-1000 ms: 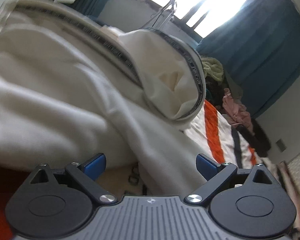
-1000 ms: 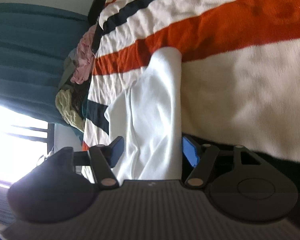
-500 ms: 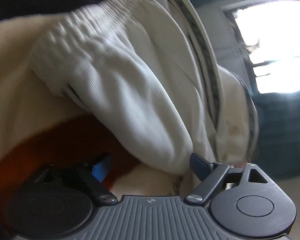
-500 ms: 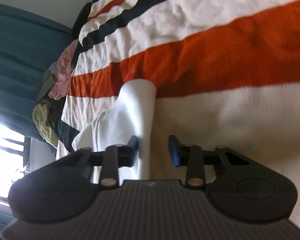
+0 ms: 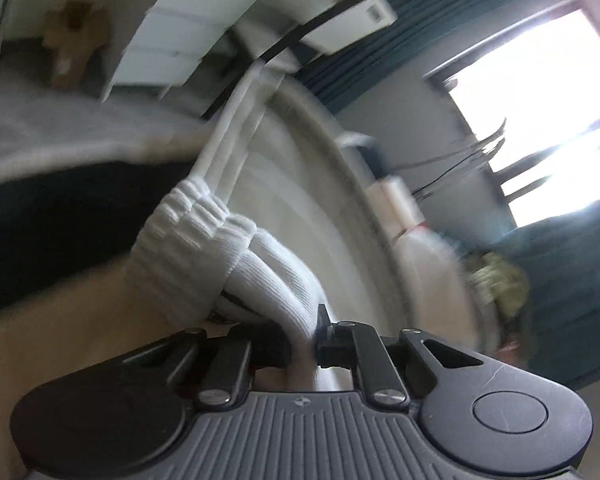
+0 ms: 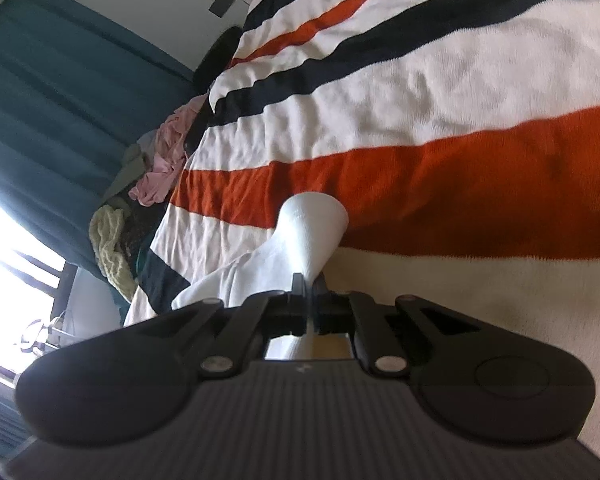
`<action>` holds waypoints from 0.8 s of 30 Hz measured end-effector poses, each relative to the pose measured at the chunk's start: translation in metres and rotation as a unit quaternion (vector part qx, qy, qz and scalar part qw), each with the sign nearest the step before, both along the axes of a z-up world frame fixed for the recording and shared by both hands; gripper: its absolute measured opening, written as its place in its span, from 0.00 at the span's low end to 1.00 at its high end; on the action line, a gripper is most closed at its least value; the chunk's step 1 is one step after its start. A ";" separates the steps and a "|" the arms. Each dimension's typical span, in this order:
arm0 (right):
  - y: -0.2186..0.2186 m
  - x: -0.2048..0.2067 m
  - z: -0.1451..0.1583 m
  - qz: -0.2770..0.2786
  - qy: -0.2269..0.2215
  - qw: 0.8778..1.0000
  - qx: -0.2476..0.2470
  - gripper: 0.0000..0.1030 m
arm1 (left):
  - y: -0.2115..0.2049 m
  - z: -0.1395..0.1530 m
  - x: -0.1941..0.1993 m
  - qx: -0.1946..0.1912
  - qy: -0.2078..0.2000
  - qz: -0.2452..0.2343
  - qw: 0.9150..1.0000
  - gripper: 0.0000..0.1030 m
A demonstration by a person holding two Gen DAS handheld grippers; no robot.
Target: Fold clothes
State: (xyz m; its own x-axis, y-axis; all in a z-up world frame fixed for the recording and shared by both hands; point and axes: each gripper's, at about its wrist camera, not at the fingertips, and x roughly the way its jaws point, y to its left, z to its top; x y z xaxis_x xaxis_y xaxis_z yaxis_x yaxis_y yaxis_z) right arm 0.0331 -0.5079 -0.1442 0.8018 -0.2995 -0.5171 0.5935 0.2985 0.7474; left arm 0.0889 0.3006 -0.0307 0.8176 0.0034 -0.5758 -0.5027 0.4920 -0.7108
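A white ribbed garment [image 5: 204, 248] with an elastic waistband and a dark-patterned side band fills the left wrist view. My left gripper [image 5: 304, 340] is shut on a fold of it near the waistband. In the right wrist view my right gripper [image 6: 310, 300] is shut on another white part of the garment [image 6: 312, 232], whose rounded end sticks up past the fingers. The striped blanket [image 6: 440, 80] lies under it.
A pile of clothes, pink [image 6: 164, 160] and pale yellow [image 6: 108, 240], lies at the bed's far edge by teal curtains [image 6: 40, 120]. A bright window [image 5: 548, 100] and white furniture [image 5: 188, 40] stand beyond the garment.
Both grippers have gone from open to shut on the white garment. The left view has swung upward toward the room, and the right gripper has moved in over the cloth's end.
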 end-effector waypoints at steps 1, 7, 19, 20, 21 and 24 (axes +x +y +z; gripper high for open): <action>0.000 -0.001 0.001 -0.002 -0.004 1.000 0.001 0.05 | 0.010 0.013 -0.004 -0.003 -0.016 -0.002 1.000 0.10; 0.005 -0.006 0.017 -0.019 -0.046 0.998 -0.030 0.05 | 0.071 0.060 -0.036 -0.066 -0.065 -0.015 0.996 0.10; 0.021 -0.051 0.030 -0.096 0.031 0.995 -0.016 0.05 | 0.115 -0.035 -0.116 -0.063 0.072 -0.027 0.995 0.10; 0.022 -0.055 0.029 -0.105 0.045 0.993 -0.008 0.05 | 0.114 -0.037 -0.116 -0.059 0.078 -0.033 0.995 0.11; 0.021 -0.059 0.026 -0.109 0.058 0.992 0.003 0.05 | 0.114 -0.039 -0.117 -0.055 0.083 -0.039 0.994 0.11; 0.018 -0.066 0.014 -0.115 0.073 0.990 0.046 0.06 | 0.111 -0.026 -0.122 -0.019 0.104 -0.053 0.993 0.24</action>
State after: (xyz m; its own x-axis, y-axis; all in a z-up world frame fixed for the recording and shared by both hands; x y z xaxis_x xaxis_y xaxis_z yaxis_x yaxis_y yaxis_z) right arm -0.0332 -0.4903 -0.1306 0.6329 -0.4119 -0.6556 0.7413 0.0778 0.6667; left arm -0.0334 0.4113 -0.0563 0.6752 -0.1019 -0.7306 -0.5877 0.5242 -0.6163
